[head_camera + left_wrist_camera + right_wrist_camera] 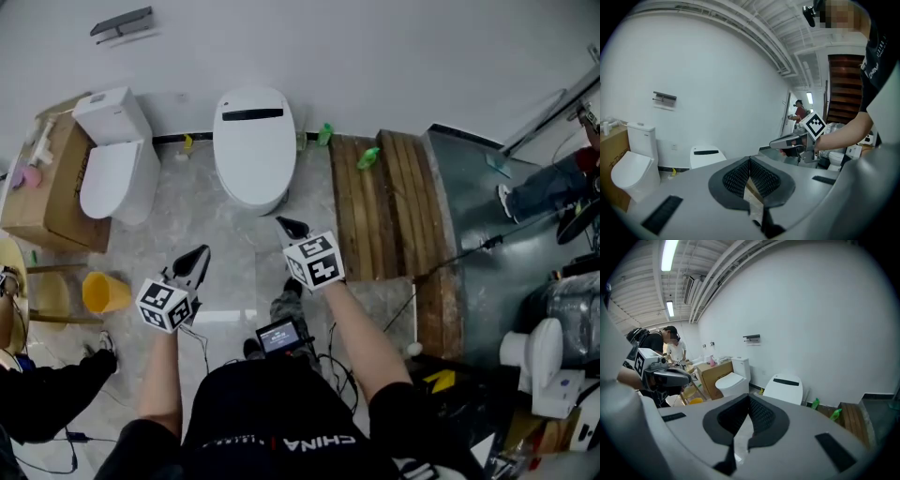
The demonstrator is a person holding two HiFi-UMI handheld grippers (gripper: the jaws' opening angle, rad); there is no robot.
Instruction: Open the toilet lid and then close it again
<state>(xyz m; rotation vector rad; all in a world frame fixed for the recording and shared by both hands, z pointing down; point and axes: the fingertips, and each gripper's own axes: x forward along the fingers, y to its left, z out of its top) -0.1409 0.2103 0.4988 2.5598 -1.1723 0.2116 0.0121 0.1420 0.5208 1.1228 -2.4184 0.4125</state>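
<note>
The person wears a black short-sleeved shirt [272, 417] with white "CHINA" lettering and a small red mark across its front. A small device with a lit screen [281, 336] is mounted at the body's front, and thin dark cables [332, 360] run beside it. The left gripper [198, 252] and right gripper [287, 226] each have a grey shell tapering to dark, pointed jaws. Each carries a white cube [167, 305] printed with black square markers. Seen from the gripper views, the jaws are lined with black, finely ribbed pads [738, 178], and black rectangular insets [661, 214] sit in the smooth grey shell.
</note>
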